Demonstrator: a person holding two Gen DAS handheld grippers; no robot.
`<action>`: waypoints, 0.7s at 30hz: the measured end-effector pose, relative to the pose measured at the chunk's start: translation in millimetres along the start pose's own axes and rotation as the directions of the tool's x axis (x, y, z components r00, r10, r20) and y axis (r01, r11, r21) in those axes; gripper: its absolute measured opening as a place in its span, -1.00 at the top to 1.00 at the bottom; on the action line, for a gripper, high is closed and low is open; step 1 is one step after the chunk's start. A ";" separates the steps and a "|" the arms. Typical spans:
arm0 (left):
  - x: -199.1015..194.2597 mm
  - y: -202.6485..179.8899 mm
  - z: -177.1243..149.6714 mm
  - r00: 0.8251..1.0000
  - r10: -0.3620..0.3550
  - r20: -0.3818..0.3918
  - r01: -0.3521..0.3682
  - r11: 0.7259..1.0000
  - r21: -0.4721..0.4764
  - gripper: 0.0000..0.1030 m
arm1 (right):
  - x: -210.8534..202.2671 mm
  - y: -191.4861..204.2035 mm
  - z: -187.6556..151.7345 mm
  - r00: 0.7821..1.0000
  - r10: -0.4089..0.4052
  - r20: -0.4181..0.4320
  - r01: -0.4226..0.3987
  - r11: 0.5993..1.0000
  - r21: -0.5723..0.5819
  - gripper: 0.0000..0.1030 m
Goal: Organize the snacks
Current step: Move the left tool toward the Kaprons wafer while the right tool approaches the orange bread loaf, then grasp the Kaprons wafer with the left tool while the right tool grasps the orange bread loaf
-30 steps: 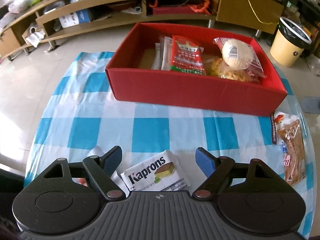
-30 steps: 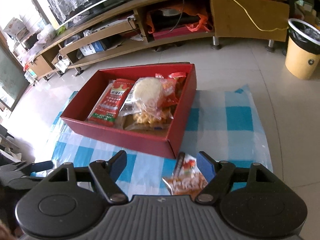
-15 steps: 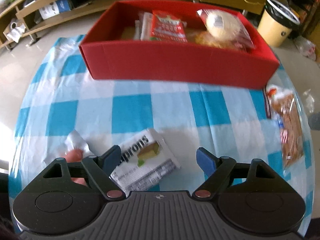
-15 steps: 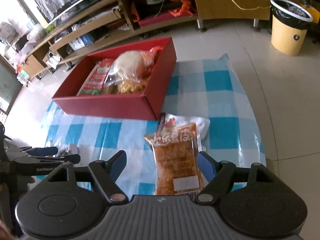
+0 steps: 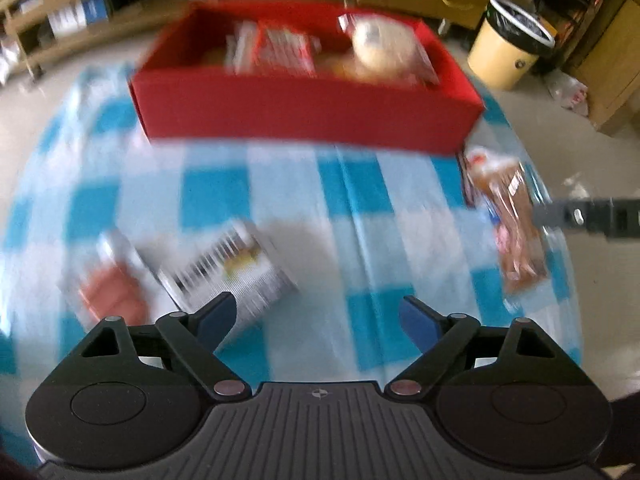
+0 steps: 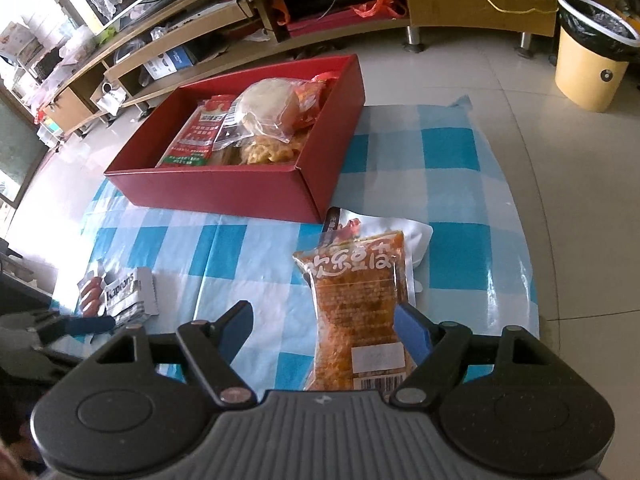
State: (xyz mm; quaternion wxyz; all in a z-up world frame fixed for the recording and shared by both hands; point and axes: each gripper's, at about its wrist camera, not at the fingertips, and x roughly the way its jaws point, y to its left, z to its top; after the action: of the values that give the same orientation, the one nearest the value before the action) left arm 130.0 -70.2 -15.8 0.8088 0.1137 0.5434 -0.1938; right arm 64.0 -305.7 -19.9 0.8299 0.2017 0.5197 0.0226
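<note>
Red box [image 6: 224,196] sits on the bench w/ blue-check cloth [image 6: 448,148] at approx. 11 o'clock from the right tongs [image 6: 326,322], holding several snack packs incl. a red packet [image 6: 198,132] and a round white bun in clear wrap [image 6: 264,104]. Orange snack pack [image 6: 360,300] lies flat on the cloth just beside the box corner, its near end between the right tongs' jaws, which are released w/ a gap on the left side; contact on the right pad can't be told. Left tongs [image 5: 318,316] are opening w/ nothing between the jaws, the white Kaprons pack [image 5: 232,268] and a red-and-white wrapper [image 5: 108,292] lying at approx. 10 o'clock from them (view blurred).
</note>
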 end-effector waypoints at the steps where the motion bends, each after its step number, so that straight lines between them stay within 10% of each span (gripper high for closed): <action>1: 0.6 2.1 5.9 1.000 0.021 0.011 -0.021 1.000 0.011 -0.83 | 0.5 0.3 0.3 1.000 0.002 -0.002 -0.002 1.000 0.001 -0.47; 8: 33.4 18.2 32.9 0.997 0.050 -0.051 -0.048 0.998 0.045 -0.82 | 3.6 5.7 1.3 1.000 0.018 -0.011 -0.018 1.000 -0.013 -0.48; 21: 33.0 -2.8 -16.8 0.990 0.011 -0.141 0.002 0.996 0.088 -0.86 | 11.9 3.2 4.2 1.000 0.004 -0.030 -0.005 1.000 -0.021 -0.55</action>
State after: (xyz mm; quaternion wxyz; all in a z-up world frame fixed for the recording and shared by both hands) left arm 125.7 -72.3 -52.6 0.7631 0.1639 0.5899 -0.2071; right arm 73.7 -301.1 -27.4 0.8241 0.1938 0.5312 0.0328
